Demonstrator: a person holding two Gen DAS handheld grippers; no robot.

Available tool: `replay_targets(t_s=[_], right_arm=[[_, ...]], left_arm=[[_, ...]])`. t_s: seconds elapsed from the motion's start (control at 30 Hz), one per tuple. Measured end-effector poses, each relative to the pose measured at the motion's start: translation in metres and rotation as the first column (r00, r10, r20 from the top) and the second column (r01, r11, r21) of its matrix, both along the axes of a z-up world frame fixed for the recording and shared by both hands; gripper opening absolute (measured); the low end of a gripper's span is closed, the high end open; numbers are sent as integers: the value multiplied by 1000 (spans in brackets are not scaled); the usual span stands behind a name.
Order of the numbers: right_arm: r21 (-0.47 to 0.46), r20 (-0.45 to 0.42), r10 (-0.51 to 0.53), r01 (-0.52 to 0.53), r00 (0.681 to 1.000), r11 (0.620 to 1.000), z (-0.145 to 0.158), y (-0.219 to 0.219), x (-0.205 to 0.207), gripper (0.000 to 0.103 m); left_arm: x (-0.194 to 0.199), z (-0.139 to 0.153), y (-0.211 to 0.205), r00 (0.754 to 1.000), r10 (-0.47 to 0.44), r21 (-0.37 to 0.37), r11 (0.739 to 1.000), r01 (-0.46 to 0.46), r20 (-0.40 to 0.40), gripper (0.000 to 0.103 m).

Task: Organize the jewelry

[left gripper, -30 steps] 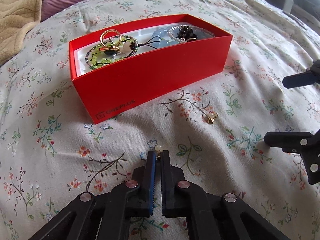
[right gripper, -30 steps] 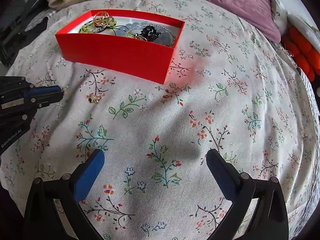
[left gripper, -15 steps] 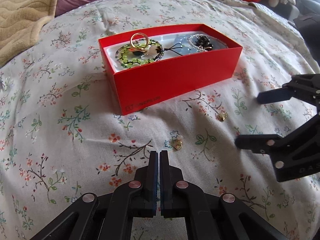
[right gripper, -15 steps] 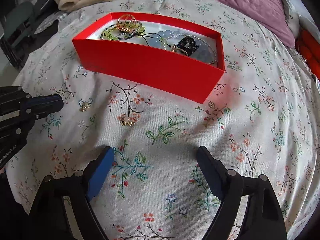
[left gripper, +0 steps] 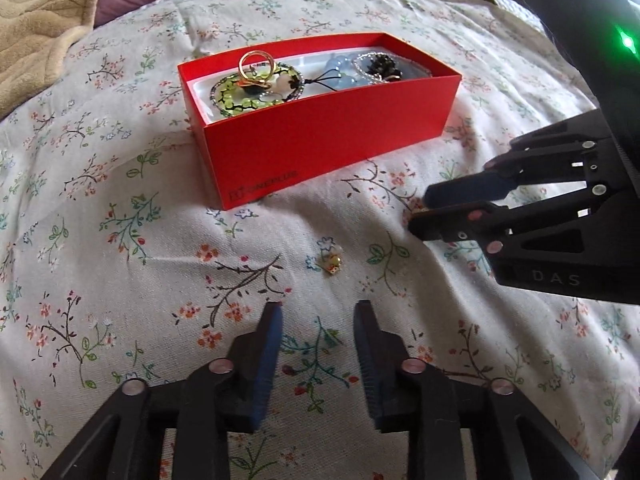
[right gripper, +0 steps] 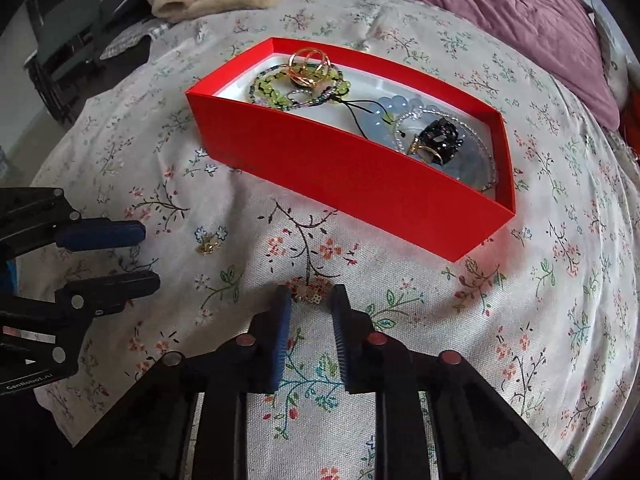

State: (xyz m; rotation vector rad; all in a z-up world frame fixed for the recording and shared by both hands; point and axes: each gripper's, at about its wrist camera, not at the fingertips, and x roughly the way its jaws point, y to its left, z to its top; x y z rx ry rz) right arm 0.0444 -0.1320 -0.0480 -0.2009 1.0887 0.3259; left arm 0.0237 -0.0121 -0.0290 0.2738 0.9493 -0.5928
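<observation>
My right gripper closing around gold earring at its tips; left gripper opening, empty, second earring just ahead.

A bedroom: floral bedspread, purple duvet, beige blanket.

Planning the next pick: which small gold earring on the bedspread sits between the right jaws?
The earring at the right gripper tips; the other earring lies by the left gripper.
</observation>
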Motion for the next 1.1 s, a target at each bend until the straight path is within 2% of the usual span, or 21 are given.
replay_targets(t_s=[0.03, 0.1, 0.2, 0.47, 0.6, 0.87, 0.9, 0.97, 1.03, 1.1], right_arm=[[2, 0, 12, -12, 1000, 1000, 1, 2, 0, 9], [6, -1, 22, -22, 1000, 1000, 2, 3, -1, 5], [22, 2, 28, -29, 1000, 999, 6, 1, -4, 0], [74, 29, -11, 9, 1000, 997, 24, -26, -15, 0], [111, -1, -35, 35, 999, 993, 23, -41, -20, 3], [110, -24, 0, 3, 1000, 994, 19, -41, -28, 3], [109, -26, 0, 3, 1000, 994, 19, -42, -28, 5], [102, -29, -6, 9, 1000, 995, 17, -42, -27, 19], [103, -31, -25, 28, 999, 994, 16, -44, -26, 53], [107, -24, -49, 51, 999, 993, 16, -46, -25, 61]], left_arm=[[0, 0, 0, 1000, -2, -1, 1000, 2, 0, 39], [-1, 1, -2, 1000, -6, -2, 1000, 6, 2, 46], [-2, 0, -3, 1000, -9, -1, 1000, 9, 5, 47], [6, -1, -3, 1000, 14, -40, 999, -14, -5, 47], [14, -3, -8, 1000, 13, -63, 998, -14, -21, 47], [20, -17, -26, 1000, 4, 1, 1000, -4, 12, 42], [21, -17, -28, 1000, 5, 2, 1000, -5, 17, 40], [22, -19, -31, 1000, 1, 12, 1000, -1, 31, 36], [22, -20, -33, 999, 0, 18, 1000, 0, 38, 31], [22, -20, -33, 999, 2, 19, 1000, -3, 43, 28]])
